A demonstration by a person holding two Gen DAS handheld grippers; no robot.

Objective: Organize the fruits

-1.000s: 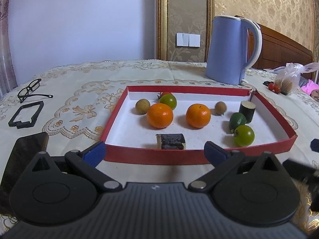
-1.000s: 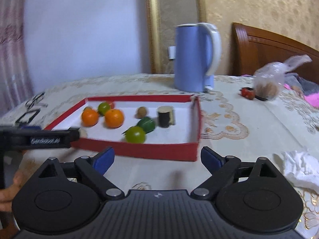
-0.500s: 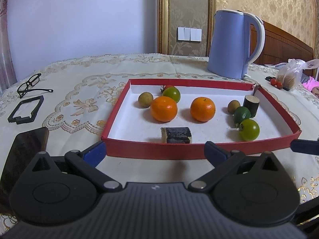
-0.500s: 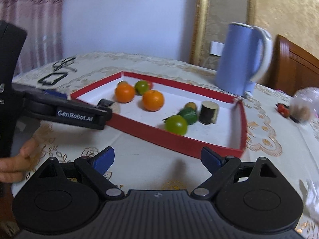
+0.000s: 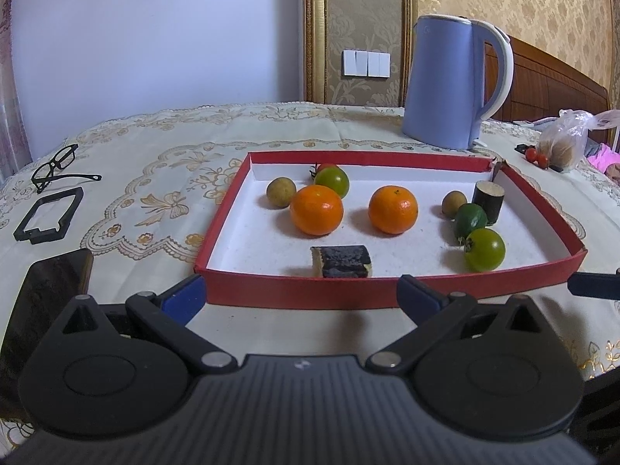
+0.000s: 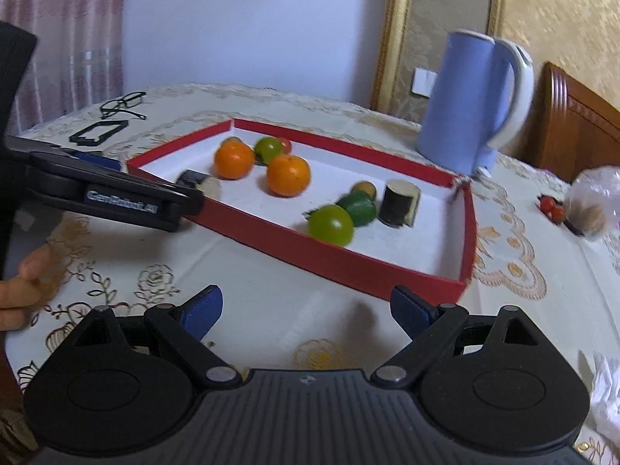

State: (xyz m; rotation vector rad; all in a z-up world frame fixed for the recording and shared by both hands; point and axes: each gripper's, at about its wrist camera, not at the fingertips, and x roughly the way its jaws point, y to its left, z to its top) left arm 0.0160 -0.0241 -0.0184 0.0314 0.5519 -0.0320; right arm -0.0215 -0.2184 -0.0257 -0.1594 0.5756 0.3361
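Note:
A red tray [image 5: 294,292] with a white floor holds two oranges [image 5: 316,209] [image 5: 393,210], green tomatoes [image 5: 484,249] [image 5: 331,180], a dark green fruit [image 5: 470,218], two small brown fruits [image 5: 280,192] and two dark sugarcane pieces [image 5: 341,261] [image 5: 488,202]. My left gripper [image 5: 300,300] is open and empty just before the tray's near wall. My right gripper [image 6: 306,310] is open and empty before the tray's near right wall [image 6: 333,259]. The left gripper's body shows at the left of the right wrist view [image 6: 116,201].
A blue kettle [image 5: 453,81] stands behind the tray. Glasses [image 5: 58,166], a black frame [image 5: 48,221] and a dark phone [image 5: 46,294] lie left. A plastic bag [image 5: 565,143] and small red fruits [image 5: 536,157] lie right. A white tissue [image 6: 604,399] lies at the right.
The right gripper has swung left and closer to the tray, so the left gripper now fills its left side. The left gripper has risen slightly. Both stay open.

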